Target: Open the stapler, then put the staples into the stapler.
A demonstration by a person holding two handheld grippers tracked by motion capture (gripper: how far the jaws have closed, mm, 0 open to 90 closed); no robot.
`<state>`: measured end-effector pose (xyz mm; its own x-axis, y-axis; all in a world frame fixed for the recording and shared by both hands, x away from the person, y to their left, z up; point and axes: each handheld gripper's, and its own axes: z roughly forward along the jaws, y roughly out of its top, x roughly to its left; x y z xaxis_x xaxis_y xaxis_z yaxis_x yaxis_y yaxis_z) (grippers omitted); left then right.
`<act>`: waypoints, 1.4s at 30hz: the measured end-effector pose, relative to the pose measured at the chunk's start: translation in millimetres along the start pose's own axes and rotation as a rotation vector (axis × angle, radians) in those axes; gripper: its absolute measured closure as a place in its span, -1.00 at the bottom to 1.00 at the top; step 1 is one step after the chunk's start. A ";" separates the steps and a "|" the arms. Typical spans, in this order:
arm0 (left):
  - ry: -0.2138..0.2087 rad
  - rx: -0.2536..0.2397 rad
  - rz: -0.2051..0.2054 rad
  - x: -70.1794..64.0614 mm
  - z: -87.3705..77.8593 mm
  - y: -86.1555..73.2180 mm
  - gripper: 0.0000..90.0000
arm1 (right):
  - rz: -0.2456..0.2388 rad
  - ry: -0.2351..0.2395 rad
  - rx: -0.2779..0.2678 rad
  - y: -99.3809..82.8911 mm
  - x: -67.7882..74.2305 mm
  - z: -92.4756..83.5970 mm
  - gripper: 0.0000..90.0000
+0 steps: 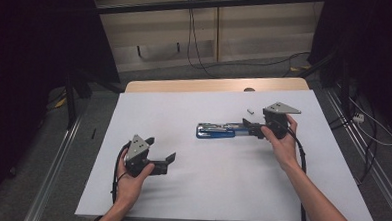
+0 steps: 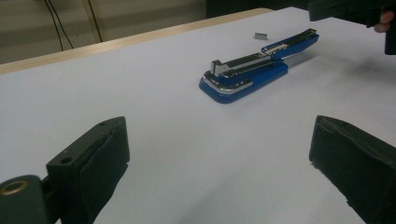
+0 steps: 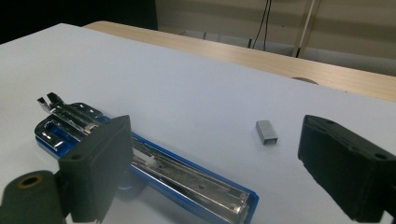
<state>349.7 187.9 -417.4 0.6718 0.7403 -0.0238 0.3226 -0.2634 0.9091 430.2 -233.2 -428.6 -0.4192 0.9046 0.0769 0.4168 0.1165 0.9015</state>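
A blue stapler (image 1: 215, 130) lies swung open on the white table (image 1: 205, 191), its chrome staple channel facing up (image 3: 187, 177) (image 2: 247, 74). A small grey strip of staples (image 1: 251, 111) (image 3: 266, 131) (image 2: 260, 35) rests just beyond the stapler's right end. My right gripper (image 1: 250, 129) (image 3: 215, 168) is at that right end with its jaws open wide. One jaw stands over the stapler's body, and the pads do not press on it. My left gripper (image 1: 161, 149) (image 2: 219, 172) is open and empty at the near left, pointing towards the stapler.
A wooden tabletop strip (image 1: 185, 85) runs along the far edge of the white sheet. Cables (image 1: 194, 45) trail over the floor behind the table. Dark stands and curtains flank both sides. In the left gripper view the right gripper (image 2: 350, 9) shows at the top right.
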 end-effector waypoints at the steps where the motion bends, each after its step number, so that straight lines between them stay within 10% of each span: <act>1: -0.004 0.001 0.003 -0.6 -1.4 -0.5 -0.89 | -0.002 -0.013 0.011 0.4 -1.7 1.5 -0.77; 24: -0.038 0.001 0.028 -4.9 -23.8 -11.7 -0.88 | -0.016 -0.018 0.077 29.9 -19.9 29.0 -0.81; 42: -0.033 0.011 0.020 -2.4 -19.5 -12.3 -0.88 | -0.049 -0.019 0.272 40.9 -41.4 64.4 -0.72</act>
<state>331.1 201.4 -420.4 0.6996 0.7143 -0.0194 0.3158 -0.2847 0.9051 516.6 -239.4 -422.4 -0.4300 0.9025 0.0256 0.5988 0.2638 0.7562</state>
